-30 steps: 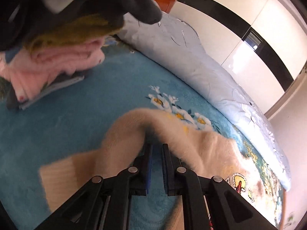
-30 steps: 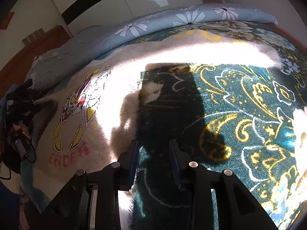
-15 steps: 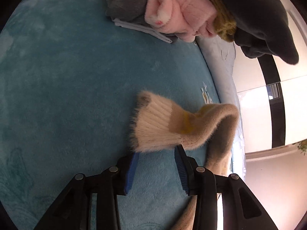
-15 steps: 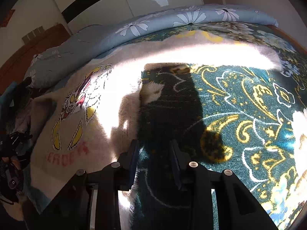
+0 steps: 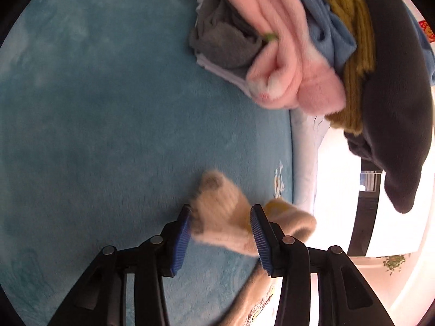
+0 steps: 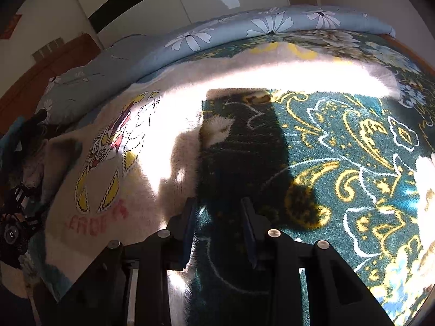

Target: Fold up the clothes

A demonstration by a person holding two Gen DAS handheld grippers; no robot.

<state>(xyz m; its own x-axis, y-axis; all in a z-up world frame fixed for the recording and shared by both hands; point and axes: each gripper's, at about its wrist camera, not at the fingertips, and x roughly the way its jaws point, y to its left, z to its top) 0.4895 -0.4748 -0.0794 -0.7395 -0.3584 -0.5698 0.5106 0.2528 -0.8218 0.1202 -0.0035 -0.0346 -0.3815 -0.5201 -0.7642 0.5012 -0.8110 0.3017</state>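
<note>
Left gripper (image 5: 219,235): the fingers (image 5: 181,237) are parting, and the ribbed cuff of the cream sweater's sleeve (image 5: 221,212) lies between them, loose; neither blue pad presses on it. The sleeve trails off to the right and down out of the picture, resting on the plain teal blanket (image 5: 108,125) that covers the bed.

Right gripper (image 6: 219,235): fingers (image 6: 248,233) stand partly apart with nothing clamped. The left finger sits at the sweater's (image 6: 108,168) side edge (contact with the pile cannot be confirmed); between the fingers only the patterned teal blanket (image 6: 339,163) shows. The sweater lies spread face up on the bed, cartoon print and red lettering visible, its far sleeve stretched out in strong sunlight.

Step in hand, as judged: letting go of the left sleeve after laying it out or across. The fold of the body is not yet made.

Next move, as judged: the left gripper must clear the cuff without dragging it, then both need a fresh hold on an edge or hem to bring the garment over.

Containers: none in view. A stack of folded clothes (image 5: 299,54) (pink, grey, blue, mustard, dark) sits on the bed beyond the cuff, well apart from it.
</note>
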